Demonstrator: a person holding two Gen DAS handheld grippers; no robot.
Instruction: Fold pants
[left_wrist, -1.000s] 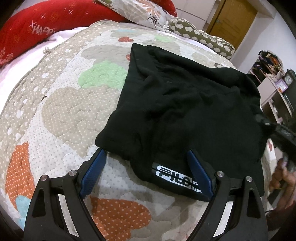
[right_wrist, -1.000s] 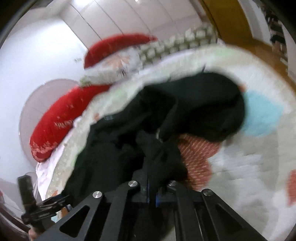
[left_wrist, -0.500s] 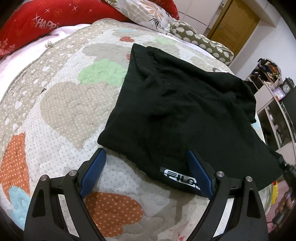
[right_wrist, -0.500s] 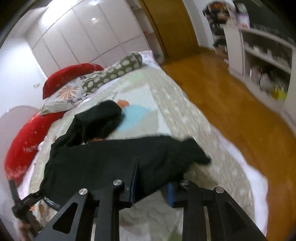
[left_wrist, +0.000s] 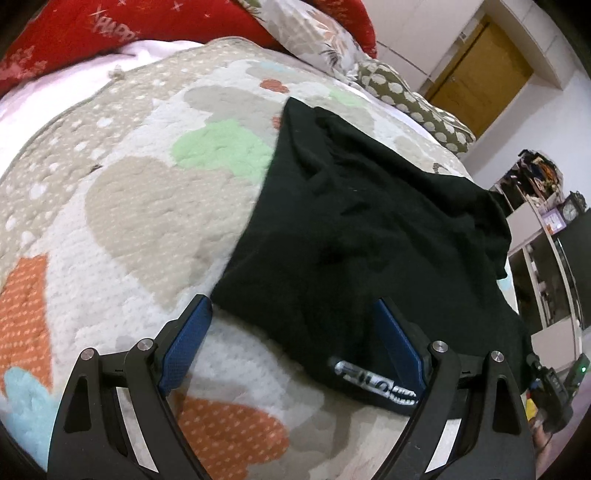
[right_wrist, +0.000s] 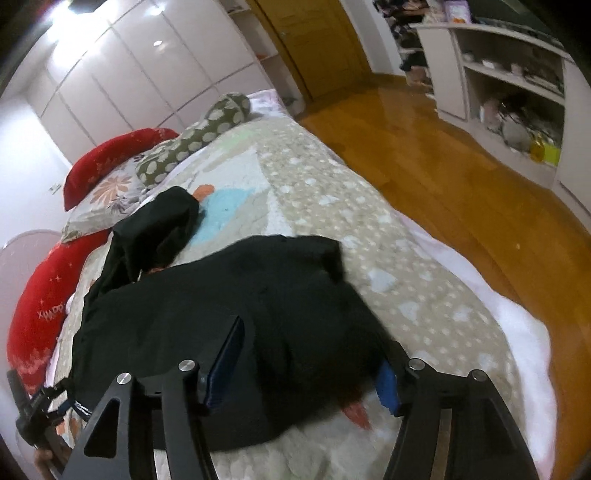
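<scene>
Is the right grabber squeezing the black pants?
Apart. In the right wrist view the right gripper has its jaws opening; the black pants lie loose between the pads, unpinched.

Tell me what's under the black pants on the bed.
The black pants lie on the heart-patterned quilt, which shows all round them. Whatever lies directly beneath the fabric is covered, so I cannot tell.

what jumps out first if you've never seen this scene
The black pants sprawl across the middle of a heart-patterned quilt, white logo at the near hem. Red pillows line the bed's head. The right gripper hangs over the pants, jaws opening, fabric between them but not pinched.
</scene>
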